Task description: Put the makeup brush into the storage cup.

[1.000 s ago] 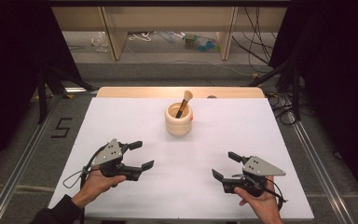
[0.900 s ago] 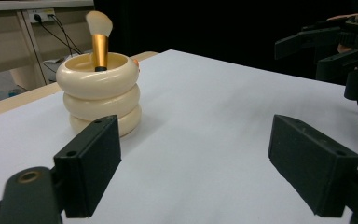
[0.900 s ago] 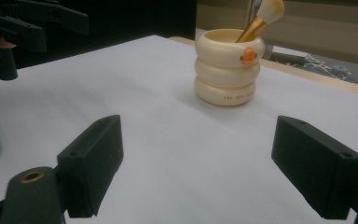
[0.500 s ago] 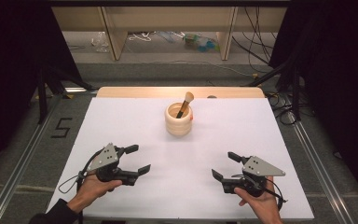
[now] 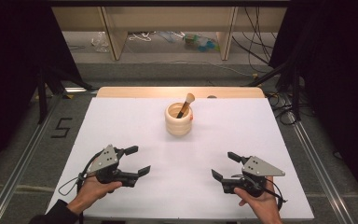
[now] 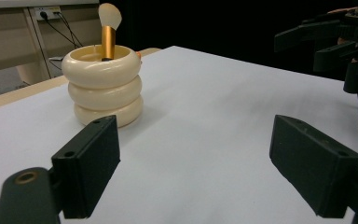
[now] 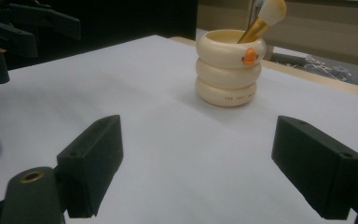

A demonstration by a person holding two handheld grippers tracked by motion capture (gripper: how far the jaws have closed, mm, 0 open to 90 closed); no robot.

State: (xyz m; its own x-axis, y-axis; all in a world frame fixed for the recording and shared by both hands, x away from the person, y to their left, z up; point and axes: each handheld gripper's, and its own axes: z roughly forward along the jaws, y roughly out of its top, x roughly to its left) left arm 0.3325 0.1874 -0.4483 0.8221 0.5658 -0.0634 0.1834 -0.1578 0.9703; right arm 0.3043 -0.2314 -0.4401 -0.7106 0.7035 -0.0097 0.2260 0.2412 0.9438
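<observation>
From above, a cream ringed cup (image 5: 178, 119) stands toward the far middle of the white counter (image 5: 121, 126), with a makeup brush (image 5: 186, 104) leaning inside it, bristles up. The left tongs (image 5: 137, 160) lie well short of the cup, to its near left, jaws spread and holding nothing. The right tongs (image 5: 224, 166) sit to the cup's near right, also spread and empty.

In the left gripper view, the cup (image 6: 103, 86) rises beyond the left jaw, the brush (image 6: 108, 29) upright in it.

In the right gripper view, the cup (image 7: 230, 68) stands between the spread jaws, farther off, an orange beak mark (image 7: 249, 56) on its top ring.
</observation>
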